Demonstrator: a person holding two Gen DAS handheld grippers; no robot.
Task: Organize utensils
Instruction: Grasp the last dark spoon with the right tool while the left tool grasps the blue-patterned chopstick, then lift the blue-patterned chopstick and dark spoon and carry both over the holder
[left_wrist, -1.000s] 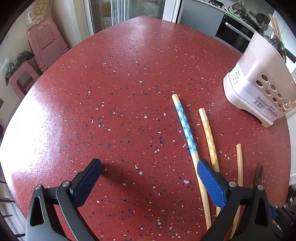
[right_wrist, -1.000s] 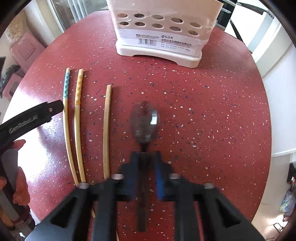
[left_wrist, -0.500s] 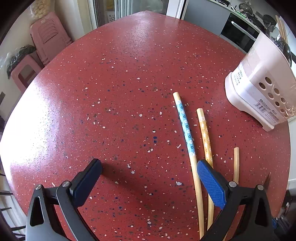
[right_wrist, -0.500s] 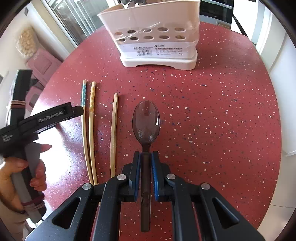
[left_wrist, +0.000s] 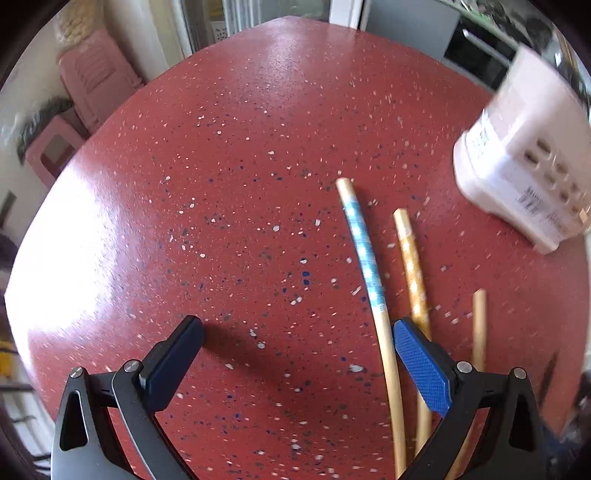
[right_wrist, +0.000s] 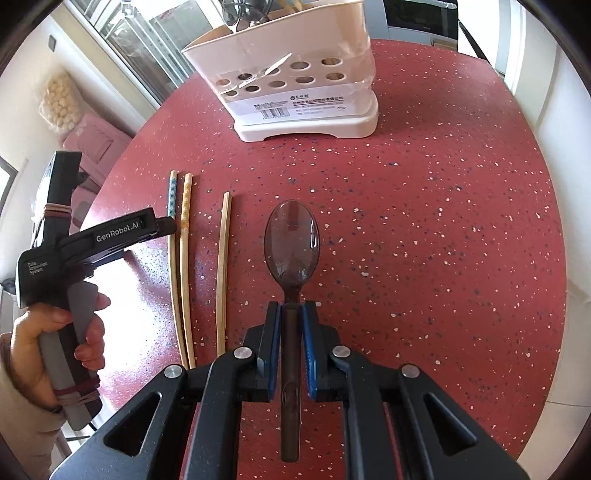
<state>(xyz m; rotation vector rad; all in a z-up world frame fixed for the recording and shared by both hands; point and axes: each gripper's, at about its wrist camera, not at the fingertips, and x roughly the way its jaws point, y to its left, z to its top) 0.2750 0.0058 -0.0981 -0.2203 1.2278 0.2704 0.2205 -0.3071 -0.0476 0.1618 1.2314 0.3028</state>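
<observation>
My right gripper (right_wrist: 291, 312) is shut on the handle of a dark translucent spoon (right_wrist: 292, 240), bowl pointing forward above the red table (right_wrist: 424, 229). Ahead stands the cream utensil holder (right_wrist: 295, 85) with utensils in it; it also shows blurred at the right edge of the left wrist view, utensil holder (left_wrist: 532, 173). Three chopsticks lie side by side on the table: a blue-patterned one (left_wrist: 367, 273), a yellow-patterned one (left_wrist: 412, 266) and a plain one (left_wrist: 479, 321). My left gripper (left_wrist: 295, 354) hangs open over the table, its right finger above the yellow chopstick.
A hand (right_wrist: 55, 332) holds the left gripper's body at the left of the right wrist view. Pink stools (left_wrist: 92, 74) stand beyond the table's far left edge. An oven front (right_wrist: 421, 14) sits behind the holder. Bare red tabletop spreads to the right of the spoon.
The right gripper has lifted and tilted up with the spoon, so the holder now sits higher and fuller in its view. The left gripper has drifted slightly; the chopsticks have not moved.
</observation>
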